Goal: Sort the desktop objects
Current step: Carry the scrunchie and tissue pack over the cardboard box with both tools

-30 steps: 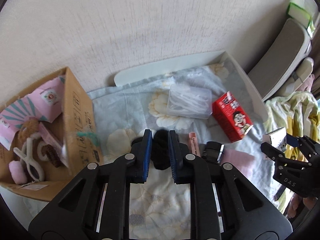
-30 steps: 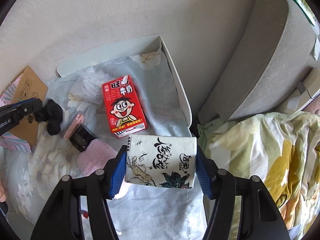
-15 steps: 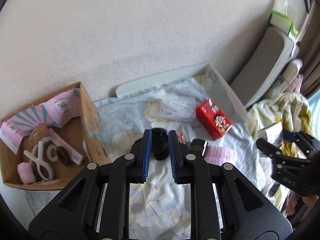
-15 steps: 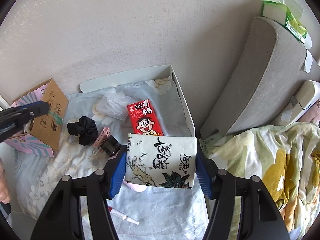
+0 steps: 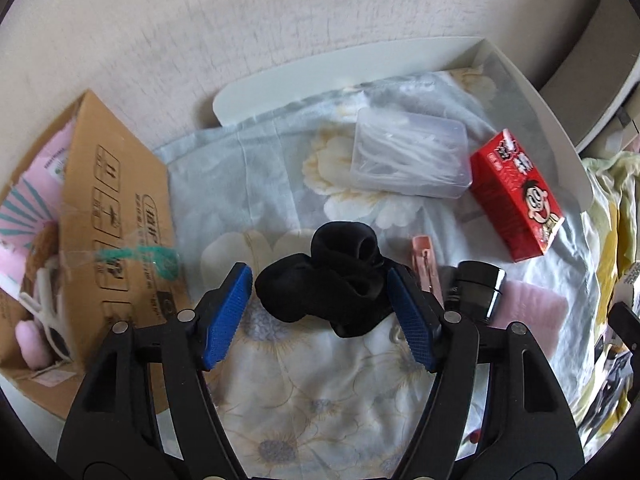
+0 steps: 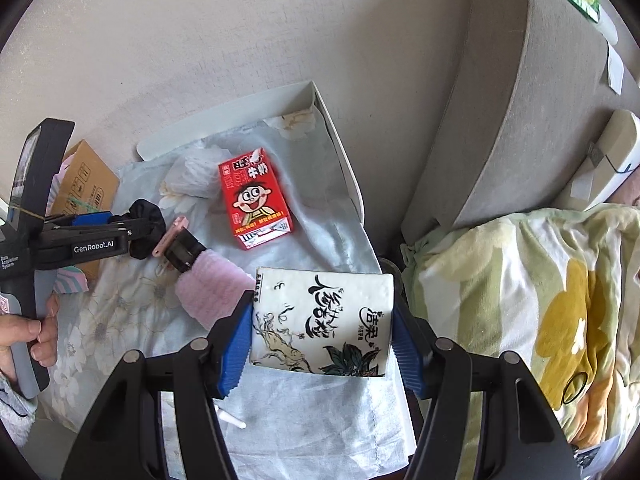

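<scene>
Sorting part done: brown cardboard box (image 5: 116,216) at 9 o'clock holds some items, left gripper (image 5: 320,316) jaws apart around black fabric scrunchie (image 5: 332,280), right gripper (image 6: 320,344) clamped on white printed tissue pack (image 6: 324,320); red milk carton (image 5: 516,200), clear plastic case (image 5: 408,160) at 1 o'clock remain.

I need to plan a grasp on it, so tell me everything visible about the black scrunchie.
The black scrunchie is soft, matte, gathered fabric, bunched into folds with one loop raised at the back. It lies on the floral cloth between the open left gripper's blue pads, beside a pink hair clip.
</scene>
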